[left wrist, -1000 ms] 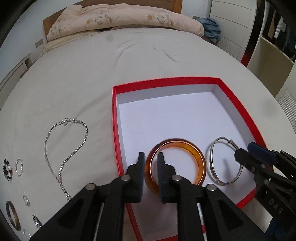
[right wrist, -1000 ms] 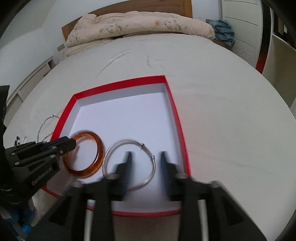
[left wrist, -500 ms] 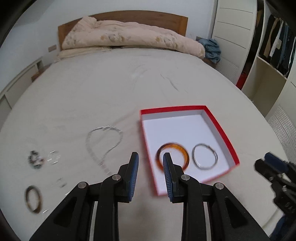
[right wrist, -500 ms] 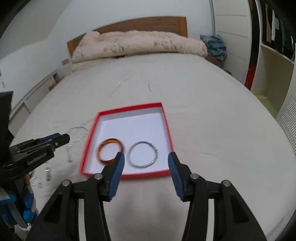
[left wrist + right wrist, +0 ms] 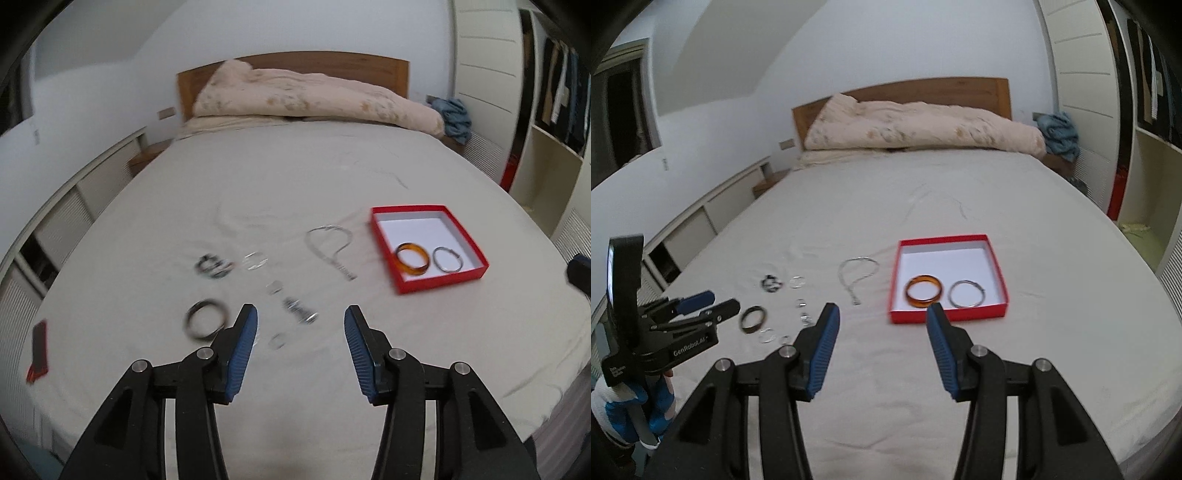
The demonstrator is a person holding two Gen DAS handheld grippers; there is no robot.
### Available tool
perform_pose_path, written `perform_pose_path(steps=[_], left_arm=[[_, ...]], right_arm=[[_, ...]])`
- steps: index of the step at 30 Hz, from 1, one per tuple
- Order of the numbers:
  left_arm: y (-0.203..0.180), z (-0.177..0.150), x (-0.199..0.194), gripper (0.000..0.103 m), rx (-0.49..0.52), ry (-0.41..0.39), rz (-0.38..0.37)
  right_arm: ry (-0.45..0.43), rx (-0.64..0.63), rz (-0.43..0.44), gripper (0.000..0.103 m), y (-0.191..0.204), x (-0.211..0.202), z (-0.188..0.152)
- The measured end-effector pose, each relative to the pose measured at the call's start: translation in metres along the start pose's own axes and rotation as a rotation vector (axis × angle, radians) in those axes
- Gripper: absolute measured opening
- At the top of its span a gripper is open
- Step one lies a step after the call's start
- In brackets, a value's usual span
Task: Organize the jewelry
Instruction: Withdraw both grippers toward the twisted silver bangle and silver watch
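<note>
A red box (image 5: 443, 282) (image 5: 945, 314) lies on the bed and holds an amber bangle (image 5: 412, 258) (image 5: 923, 291) and a silver hoop (image 5: 447, 259) (image 5: 967, 294). On the sheet to its left lie a silver necklace (image 5: 330, 248) (image 5: 857, 275), a dark bangle (image 5: 204, 319) (image 5: 752, 318), a beaded piece (image 5: 214, 266) (image 5: 772, 284) and several small rings (image 5: 276, 339). My left gripper (image 5: 300, 345) is open and empty, raised above the rings. My right gripper (image 5: 881, 343) is open and empty, raised in front of the box.
A folded quilt (image 5: 923, 127) lies against the wooden headboard at the far end. A small red and black object (image 5: 38, 349) lies near the bed's left edge. Low cabinets run along the left wall, wardrobe shelves along the right.
Both grippers have pulled back and up from the box and opened wide. The left one has let go of the amber bangle, which lies in the box, and has swung left.
</note>
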State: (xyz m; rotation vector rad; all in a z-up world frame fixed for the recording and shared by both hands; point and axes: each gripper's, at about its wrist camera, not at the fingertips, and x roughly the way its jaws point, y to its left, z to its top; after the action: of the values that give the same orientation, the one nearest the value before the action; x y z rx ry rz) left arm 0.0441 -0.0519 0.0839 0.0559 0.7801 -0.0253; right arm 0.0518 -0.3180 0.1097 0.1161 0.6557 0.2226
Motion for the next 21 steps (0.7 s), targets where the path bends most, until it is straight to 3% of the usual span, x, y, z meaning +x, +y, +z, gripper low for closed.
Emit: perform_pose_path(steps=[11,21], left_arm=[[0.093,-0.064,-0.05,0.049,-0.133,-0.009,0.083],[0.111,-0.087,-0.023,0.048,-0.186,0.055,0.076]], right_arm=[[-0.011,-0.072,0.084,0.047,0.063,-0.035,-0.021],[0.037,-0.135,0.179,0.047,0.084,-0.004,-0.041]])
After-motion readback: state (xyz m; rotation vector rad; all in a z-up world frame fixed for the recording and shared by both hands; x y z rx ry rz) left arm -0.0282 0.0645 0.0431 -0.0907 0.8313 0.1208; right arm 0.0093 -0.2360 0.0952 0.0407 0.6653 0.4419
